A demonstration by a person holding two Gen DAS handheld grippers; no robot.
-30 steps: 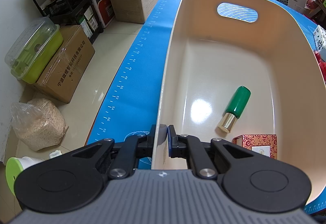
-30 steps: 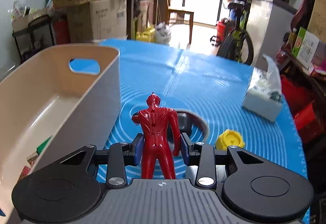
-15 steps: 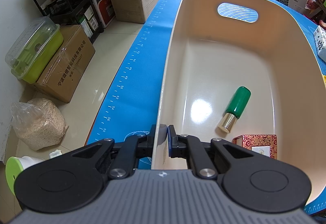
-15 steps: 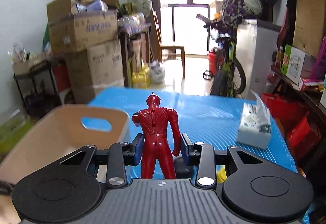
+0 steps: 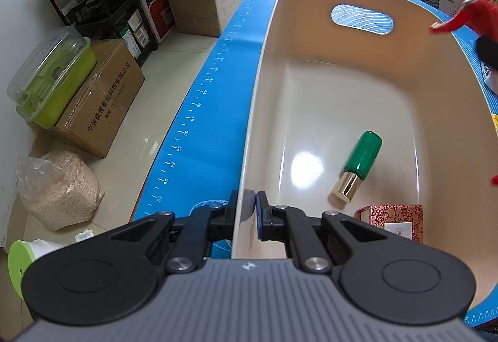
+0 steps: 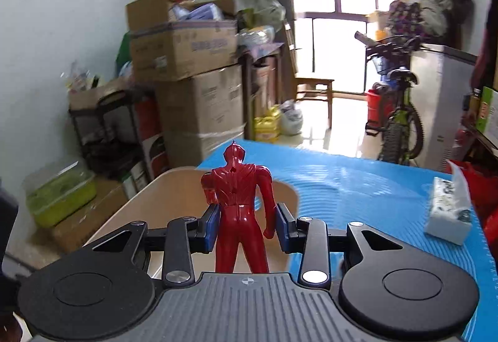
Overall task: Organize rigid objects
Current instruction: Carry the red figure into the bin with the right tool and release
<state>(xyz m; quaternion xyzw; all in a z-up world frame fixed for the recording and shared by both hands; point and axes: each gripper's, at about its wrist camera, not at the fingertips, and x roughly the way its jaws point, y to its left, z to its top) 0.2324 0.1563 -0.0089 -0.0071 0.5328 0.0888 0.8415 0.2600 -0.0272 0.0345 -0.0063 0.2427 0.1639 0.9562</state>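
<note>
- Nearest in the left wrist view: left gripper point(image 5: 251, 211), jaws pinched tight on the near rim of the beige oval plastic bin point(image 5: 442, 111), one pad outside the wall, one inside.
- On the bin floor, close to the near end: red patterned cardboard box with a white label point(image 5: 393, 219), partly hidden behind the gripper's linkage.
- Just beyond that box: green cylindrical tube with a gold metal end point(image 5: 358, 166), lying on its side, tilted toward the far right.
- At the far wall: oval handle cut-out point(image 5: 362, 19), blue silicone mat with white measuring marks point(image 5: 199, 124) showing through it and running under the bin.
- At the right edge of the same view, above the bin's right rim: blurred red shapes, probably the figure's limbs (too smeared to be sure).
- Nearest in the right wrist view: right gripper point(image 6: 246, 225), jaws partly apart and clamped on the hips of the glossy red plastic hero figure point(image 6: 238, 205), upright, back to the camera, clear of the mat.
- Behind the figure: the beige bin's rim, slightly left.
- Further right on the mat: white tissue pack point(image 6: 449, 211), well apart from the bin.
- Beyond the table: stacked cardboard cartons point(image 6: 199, 99), a bicycle point(image 6: 396, 111).
</note>
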